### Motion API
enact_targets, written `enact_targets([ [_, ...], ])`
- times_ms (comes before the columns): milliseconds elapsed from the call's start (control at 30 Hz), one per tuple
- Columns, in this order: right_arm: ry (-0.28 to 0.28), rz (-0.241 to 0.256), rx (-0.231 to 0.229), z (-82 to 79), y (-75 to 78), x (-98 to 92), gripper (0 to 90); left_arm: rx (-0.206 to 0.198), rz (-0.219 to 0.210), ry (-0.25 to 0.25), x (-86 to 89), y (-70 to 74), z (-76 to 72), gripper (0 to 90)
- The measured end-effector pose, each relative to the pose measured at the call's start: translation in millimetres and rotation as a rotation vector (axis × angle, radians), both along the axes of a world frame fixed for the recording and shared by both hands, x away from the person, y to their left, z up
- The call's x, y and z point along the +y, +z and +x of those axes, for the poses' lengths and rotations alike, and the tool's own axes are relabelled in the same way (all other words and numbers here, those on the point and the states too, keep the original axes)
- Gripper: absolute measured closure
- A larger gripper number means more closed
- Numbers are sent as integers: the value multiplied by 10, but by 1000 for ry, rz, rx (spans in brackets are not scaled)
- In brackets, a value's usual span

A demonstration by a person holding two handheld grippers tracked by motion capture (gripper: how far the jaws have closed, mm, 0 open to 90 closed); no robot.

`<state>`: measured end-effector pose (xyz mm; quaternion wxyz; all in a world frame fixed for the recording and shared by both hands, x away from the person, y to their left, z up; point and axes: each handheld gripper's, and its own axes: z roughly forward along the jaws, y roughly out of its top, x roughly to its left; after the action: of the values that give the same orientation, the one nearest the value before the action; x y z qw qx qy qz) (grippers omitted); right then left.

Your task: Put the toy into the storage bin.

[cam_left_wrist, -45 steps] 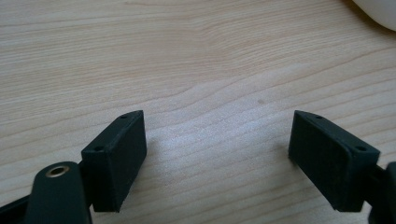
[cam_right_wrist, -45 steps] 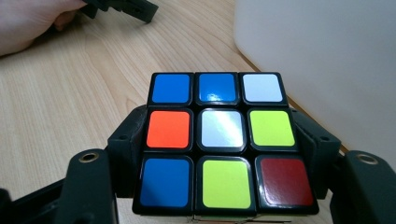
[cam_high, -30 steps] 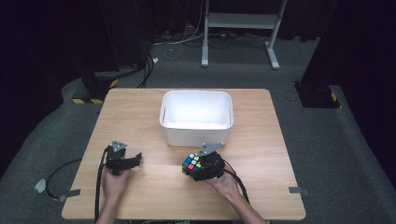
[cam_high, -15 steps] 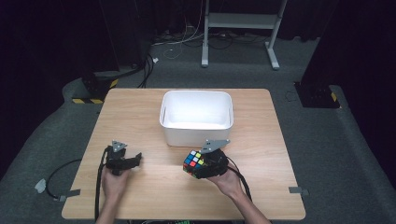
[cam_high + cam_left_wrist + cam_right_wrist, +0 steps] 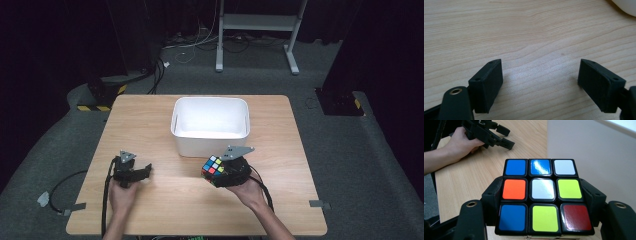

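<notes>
Cube (image 5: 213,165) outside white bin (image 5: 210,138)

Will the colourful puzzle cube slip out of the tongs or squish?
The puzzle cube probably won't squish: its hard, square sides sit flat against the right tongs, which helps the grip. Its shiny stickers hint at smooth plastic, so it might slide if held loosely. With flat faces, it likely won't roll if set on the table.

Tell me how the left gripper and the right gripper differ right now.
The left gripper has its jaws wide apart with nothing between them; the right gripper is shut on the puzzle cube. The left one sits low over bare table, away from the white bin; the right one is right beside it. Both are black and hand-held.
</notes>
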<state>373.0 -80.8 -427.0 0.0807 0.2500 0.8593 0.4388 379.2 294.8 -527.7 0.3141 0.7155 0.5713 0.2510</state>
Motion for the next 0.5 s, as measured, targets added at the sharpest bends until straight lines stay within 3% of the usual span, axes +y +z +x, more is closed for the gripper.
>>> enact_targets([
  [233,7,27,21,24,47,-65,336,0,0,1,-1,0,0,203],
  [500,17,18,7,29,155,-89,336,0,0,0,0,0,0,203],
])
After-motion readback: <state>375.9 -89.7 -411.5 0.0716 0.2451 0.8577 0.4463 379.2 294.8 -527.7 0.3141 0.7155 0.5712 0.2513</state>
